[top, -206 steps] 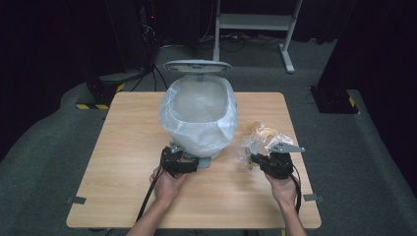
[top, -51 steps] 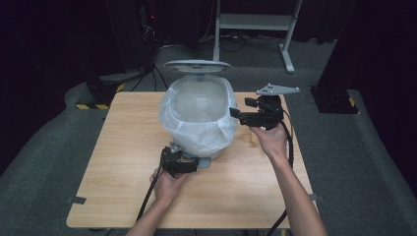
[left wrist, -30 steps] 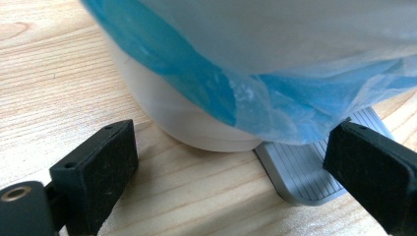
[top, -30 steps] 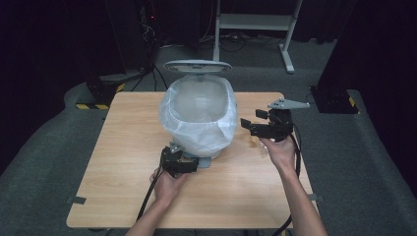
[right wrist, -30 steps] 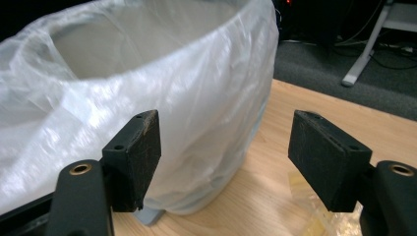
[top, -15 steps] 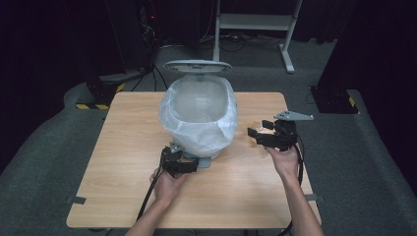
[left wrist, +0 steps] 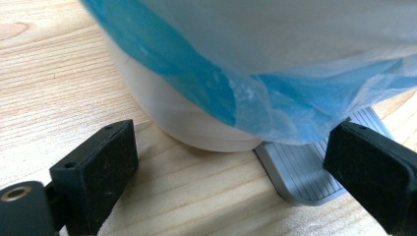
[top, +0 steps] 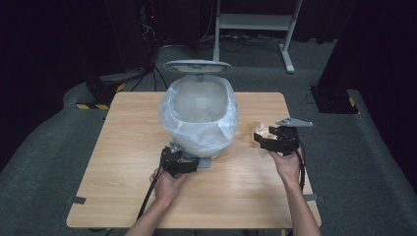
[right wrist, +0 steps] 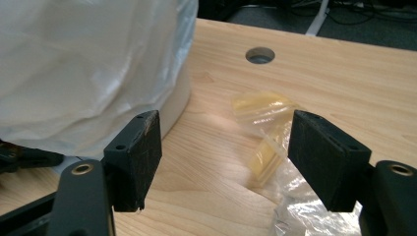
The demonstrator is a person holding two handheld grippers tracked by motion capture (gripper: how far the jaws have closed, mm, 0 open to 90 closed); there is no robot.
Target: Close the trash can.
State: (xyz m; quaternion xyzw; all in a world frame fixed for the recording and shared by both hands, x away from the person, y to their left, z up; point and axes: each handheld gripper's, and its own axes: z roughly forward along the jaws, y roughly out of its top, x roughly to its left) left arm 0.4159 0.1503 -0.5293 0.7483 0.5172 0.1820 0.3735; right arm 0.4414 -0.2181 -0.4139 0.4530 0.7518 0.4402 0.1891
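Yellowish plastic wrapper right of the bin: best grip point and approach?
Pinch the raised, crumpled yellowish fold of the plastic wrapper, coming from above and the near side. It lies loose and flat on the table, and the open right gripper already straddles it.

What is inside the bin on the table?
A translucent liner fills the bin and folds over its rim, under the raised lid. The liner's inside looks pale and hazy; whether anything lies at the bottom cannot be told.
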